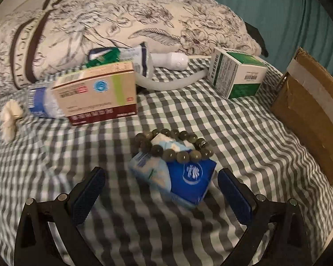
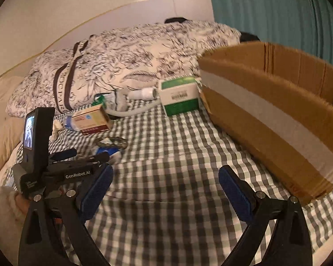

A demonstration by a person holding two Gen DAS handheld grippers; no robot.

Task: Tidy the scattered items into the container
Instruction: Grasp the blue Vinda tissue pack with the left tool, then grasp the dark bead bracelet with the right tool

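In the left wrist view my left gripper (image 1: 161, 175) is open, just short of a blue tissue pack (image 1: 179, 177) with a bead bracelet (image 1: 175, 146) lying on it. Behind lie a tan medicine box (image 1: 97, 95), a plastic water bottle (image 1: 42, 103), a green-and-white box (image 1: 237, 73), a white tube with hose (image 1: 168, 61) and a crumpled tissue (image 1: 10, 117). The cardboard box (image 1: 310, 113) stands at the right. In the right wrist view my right gripper (image 2: 165, 179) is open and empty over the checked sheet, left of the cardboard box (image 2: 277, 115). The left gripper (image 2: 86, 157) shows at the left there.
Everything lies on a bed with a grey checked sheet (image 1: 211, 115). A floral pillow (image 1: 100, 22) lies along the back. A teal curtain (image 1: 277, 11) hangs at the back right. A green packet (image 1: 104, 55) lies behind the medicine box.
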